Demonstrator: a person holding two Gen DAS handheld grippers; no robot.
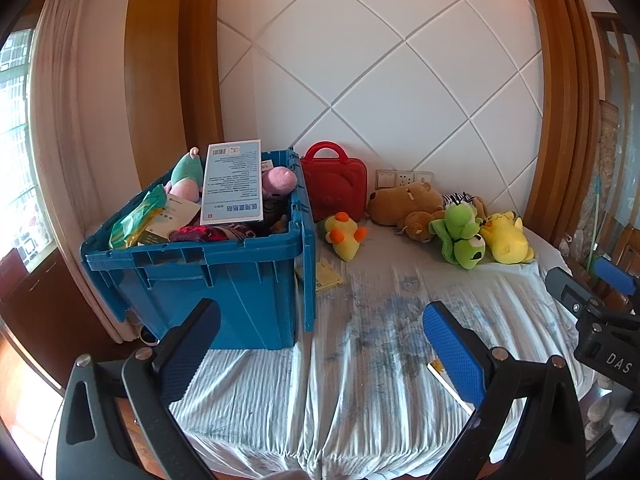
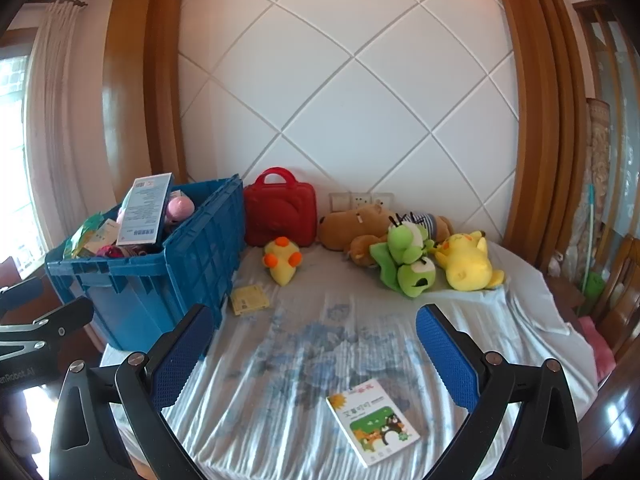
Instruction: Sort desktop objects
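A blue crate (image 1: 208,276) (image 2: 160,284) stands at the table's left, filled with plush toys, packets and a pale blue box (image 1: 234,182). Along the wall lie a yellow duck plush (image 2: 282,262), a brown plush (image 2: 352,228), two green frog plushes (image 2: 408,260) and a yellow Pikachu plush (image 2: 468,262). A small white-and-green box (image 2: 372,420) lies on the cloth just ahead of my right gripper (image 2: 316,356), which is open and empty. My left gripper (image 1: 320,348) is open and empty above the cloth, right of the crate. A flat yellow packet (image 2: 248,299) lies beside the crate.
A red carry case (image 2: 280,212) leans on the wall behind the duck. The table wears a wrinkled pale blue cloth (image 2: 340,340). Wooden chairs (image 2: 620,300) stand at the right. A curtained window (image 1: 24,140) is at the left. The table's front edge is close below both grippers.
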